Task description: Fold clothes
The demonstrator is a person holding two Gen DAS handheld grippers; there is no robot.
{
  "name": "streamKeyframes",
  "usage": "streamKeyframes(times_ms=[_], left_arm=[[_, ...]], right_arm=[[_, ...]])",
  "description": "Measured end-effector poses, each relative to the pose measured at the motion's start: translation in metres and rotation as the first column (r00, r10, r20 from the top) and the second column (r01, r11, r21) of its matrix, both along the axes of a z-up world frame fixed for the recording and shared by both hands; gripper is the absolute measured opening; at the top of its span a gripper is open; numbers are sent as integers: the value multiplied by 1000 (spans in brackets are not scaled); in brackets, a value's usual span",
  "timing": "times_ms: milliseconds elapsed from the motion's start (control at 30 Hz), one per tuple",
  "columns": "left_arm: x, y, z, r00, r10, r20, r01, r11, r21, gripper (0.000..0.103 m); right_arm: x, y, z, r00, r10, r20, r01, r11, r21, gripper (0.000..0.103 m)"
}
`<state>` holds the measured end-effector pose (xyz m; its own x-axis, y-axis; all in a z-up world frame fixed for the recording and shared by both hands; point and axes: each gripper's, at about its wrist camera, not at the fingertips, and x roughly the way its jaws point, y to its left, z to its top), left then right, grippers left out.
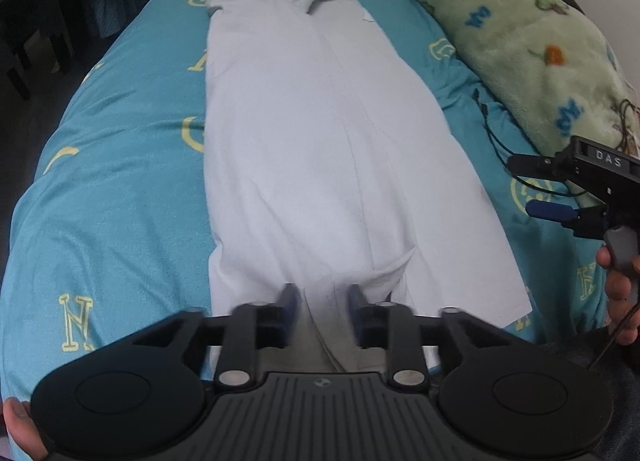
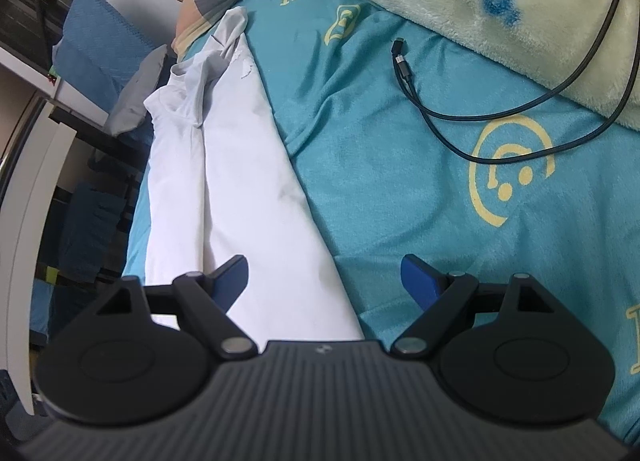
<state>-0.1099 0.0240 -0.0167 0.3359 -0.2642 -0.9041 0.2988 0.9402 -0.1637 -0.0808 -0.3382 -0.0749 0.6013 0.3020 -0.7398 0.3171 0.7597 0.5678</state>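
Blurring left gripper (image 1: 323, 301) fingers (image 1: 289, 301), white garment's (image 1: 320, 133) near hem hidden behind.

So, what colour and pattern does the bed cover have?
Turquoise bed cover with pale yellow letters and smiley faces; the right wrist view shows it best.

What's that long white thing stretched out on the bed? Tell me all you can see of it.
The white garment looks like soft, thin cotton, folded lengthwise into a long narrow strip. It lies flat on the turquoise bedspread, sleeves bunched at the far end, light creases at the near hem. The left gripper straddles that hem with a gap showing; whether it touches is unclear.
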Motion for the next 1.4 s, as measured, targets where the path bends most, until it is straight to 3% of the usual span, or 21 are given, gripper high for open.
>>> streamKeyframes(times_ms=[100,267,367,433,500,667,900,967,1000,1067,1100,1133,1167,1267,1400], left_arm=[[4,1,1,1000,5,17,-5,1000,-15,58],[14,-7,-11,999,-42,6,42,998,-39,54],[15,-10,-15,998,-66,-5,66,996,-52,35],[9,-12,-11,995,-92,22,93,994,-58,14],[-2,-19,0,987,-146,68,150,987,-54,8],[-37,-45,20,938,-294,185,298,955,8,7],[-36,-59,2,963,-267,39,270,943,-195,7],[-20,-51,-4,970,-240,-34,222,937,-268,7],[-12,-42,-5,976,-205,-67,176,935,-308,12],[1,-19,-3,984,-124,-130,65,921,-384,33],[7,-6,-2,984,-83,-159,10,909,-417,55],[11,6,1,983,-37,-179,-46,896,-441,67],[15,18,4,983,17,-184,-100,888,-449,69],[25,51,5,962,197,-190,-261,871,-416,76],[36,76,-19,886,388,-252,-451,846,-283,77]], right_arm=[[0,-1,-1,1000,2,-2,-2,1000,4,85],[1,-1,-2,1000,-1,-7,1,1000,12,85],[2,-1,-3,1000,-2,-10,2,1000,13,85],[1,-2,-3,1000,-5,-11,5,1000,15,85],[1,-2,-3,1000,-9,-13,10,1000,18,85],[2,-2,-6,1000,-7,-26,8,1000,18,85],[4,0,-10,999,10,-35,-8,999,44,85],[4,-1,-14,999,12,-48,-8,997,82,85],[4,-2,-16,998,10,-56,-5,995,101,85],[3,-5,-22,997,-1,-74,11,989,146,85],[3,-6,-25,996,-5,-85,19,986,163,85],[3,-7,-27,995,-8,-97,25,984,174,84],[3,-8,-29,994,-13,-108,32,983,183,84],[4,-7,-32,993,-12,-115,34,980,195,85],[4,-2,-31,992,23,-126,2,981,193,86]])
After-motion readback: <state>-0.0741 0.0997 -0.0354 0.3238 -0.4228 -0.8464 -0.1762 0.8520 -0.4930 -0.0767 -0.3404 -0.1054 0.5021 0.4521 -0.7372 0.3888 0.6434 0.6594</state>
